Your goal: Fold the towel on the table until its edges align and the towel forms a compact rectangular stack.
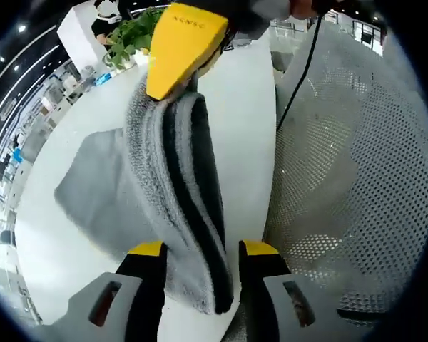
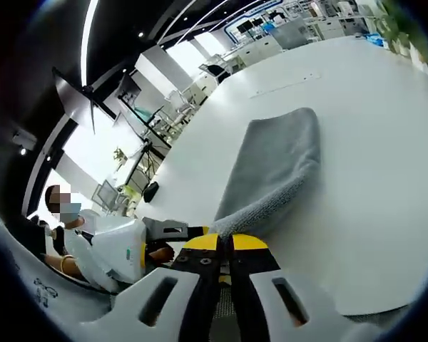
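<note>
Grey towel (image 1: 172, 187) part-folded, edge lifted off table.

This looks like a large open-plan lab or office hall. A broad white table (image 2: 385, 107) fills the foreground, and past its far edge stand rows of white workbenches (image 2: 260, 50) and equipment racks (image 2: 157, 117) under a dark ceiling with strip lights (image 2: 93, 28). A potted plant (image 1: 132, 35) sits at the table's far end, and a seated person (image 2: 82, 242) waits at its near edge.
</note>
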The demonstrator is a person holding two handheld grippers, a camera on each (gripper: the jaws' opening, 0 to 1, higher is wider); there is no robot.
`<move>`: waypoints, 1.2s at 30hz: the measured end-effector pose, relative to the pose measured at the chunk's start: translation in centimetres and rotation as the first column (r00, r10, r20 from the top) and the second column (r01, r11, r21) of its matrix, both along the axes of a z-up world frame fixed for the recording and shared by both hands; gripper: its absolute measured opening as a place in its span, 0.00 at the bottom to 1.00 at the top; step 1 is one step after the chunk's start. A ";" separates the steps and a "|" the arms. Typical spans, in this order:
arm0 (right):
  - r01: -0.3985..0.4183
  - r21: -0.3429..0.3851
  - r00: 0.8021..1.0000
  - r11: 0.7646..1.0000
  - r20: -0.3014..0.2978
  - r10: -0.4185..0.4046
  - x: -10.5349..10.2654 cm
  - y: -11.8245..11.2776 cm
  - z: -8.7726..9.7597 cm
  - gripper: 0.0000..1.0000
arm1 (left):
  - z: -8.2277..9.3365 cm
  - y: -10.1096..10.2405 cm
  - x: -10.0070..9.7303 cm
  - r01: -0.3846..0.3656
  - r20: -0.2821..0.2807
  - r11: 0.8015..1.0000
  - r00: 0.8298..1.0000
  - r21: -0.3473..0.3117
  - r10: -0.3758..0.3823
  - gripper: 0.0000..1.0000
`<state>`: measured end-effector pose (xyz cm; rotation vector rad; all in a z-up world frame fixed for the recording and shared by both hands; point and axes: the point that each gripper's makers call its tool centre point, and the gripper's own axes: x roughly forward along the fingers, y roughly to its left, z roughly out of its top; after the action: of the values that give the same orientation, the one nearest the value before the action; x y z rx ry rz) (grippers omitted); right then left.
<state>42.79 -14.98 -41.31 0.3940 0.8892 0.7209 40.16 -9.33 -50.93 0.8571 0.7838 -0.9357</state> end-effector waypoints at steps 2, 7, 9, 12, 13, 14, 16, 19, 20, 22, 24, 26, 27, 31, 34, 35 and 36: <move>-0.002 -0.009 1.000 1.000 0.004 0.002 0.0 -0.1 -0.1 0.01 | 0.4 0.1 0.2 -0.003 0.010 1.000 1.000 -0.011 0.003 0.32; -0.045 -0.075 0.998 0.996 0.038 0.048 -0.4 -1.0 -1.1 0.01 | 1.0 0.5 0.5 -0.029 -0.005 0.996 1.000 -0.079 0.028 0.12; -0.049 -0.079 0.998 0.996 0.046 0.053 -0.5 -1.2 -1.4 0.02 | 1.0 0.4 0.7 -0.021 -0.022 0.994 1.000 -0.105 0.019 0.07; -0.072 -0.078 0.994 0.994 0.078 0.078 -0.8 -1.7 -1.5 0.02 | 0.8 0.6 1.0 -0.045 -0.055 0.989 0.998 -0.142 0.037 0.07; -0.079 -0.079 0.992 0.994 0.088 0.086 -0.8 -1.7 -1.5 0.03 | 0.9 0.6 1.1 -0.050 -0.062 0.988 0.997 -0.148 0.041 0.06; -0.085 -0.083 0.991 0.993 0.100 0.093 -0.8 -1.8 -1.5 0.04 | 1.3 0.6 1.1 -0.052 -0.067 0.987 0.997 -0.150 0.042 0.06; -0.112 -0.124 0.981 0.986 0.146 0.130 -1.1 -1.9 -1.1 0.05 | 1.9 0.6 1.2 -0.044 -0.078 0.985 0.996 -0.165 0.032 0.06; -0.185 -0.245 0.952 0.952 0.196 0.235 -1.6 -2.5 -1.4 0.08 | 2.4 0.6 1.2 -0.042 -0.087 0.983 0.996 -0.179 0.027 0.06; -0.195 -0.264 0.946 0.945 0.205 0.253 -1.6 -2.6 -1.4 0.08 | 2.6 0.5 1.2 -0.051 -0.099 0.979 0.995 -0.198 0.032 0.06; -0.213 -0.304 0.928 0.929 0.236 0.290 -1.7 -2.7 -1.5 0.10 | 2.5 0.8 1.5 -0.092 -0.135 0.973 0.989 -0.211 0.064 0.06; -0.228 -0.299 0.924 0.926 0.234 0.303 -2.0 -2.6 -1.5 0.13 | 3.1 0.9 1.8 -0.107 -0.146 0.971 0.986 -0.215 0.076 0.06; -0.235 -0.328 0.917 0.915 0.237 0.320 -2.2 -2.9 -1.8 0.20 | 3.3 1.1 2.2 -0.128 -0.160 0.963 0.983 -0.238 0.091 0.06; -0.236 -0.349 0.909 0.907 0.250 0.333 -2.2 -3.1 -1.9 0.23 | 3.7 0.9 2.2 -0.137 -0.167 0.959 0.981 -0.247 0.097 0.06; -0.275 -0.414 0.869 0.868 0.278 0.408 -2.7 -3.4 -2.0 0.29 | 4.8 0.9 2.5 -0.150 -0.181 0.953 0.978 -0.264 0.104 0.06; -0.321 -0.480 0.836 0.816 0.261 0.483 -3.1 -3.5 -3.8 0.33 | 5.1 1.0 2.9 -0.172 -0.205 0.943 0.972 -0.285 0.116 0.06; -0.333 -0.490 0.825 0.806 0.263 0.500 -3.3 -3.2 -4.1 0.34 | 5.4 0.9 3.0 -0.178 -0.210 0.940 0.971 -0.290 0.119 0.06; -0.337 -0.500 0.818 0.798 0.264 0.511 -3.5 -3.0 -4.3 0.36 | 5.5 0.9 3.0 -0.193 -0.220 0.937 0.967 -0.292 0.131 0.06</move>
<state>39.31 -17.97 -45.57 -0.3680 0.7337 0.9548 43.17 -8.38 -45.44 0.4205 0.8362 -0.9736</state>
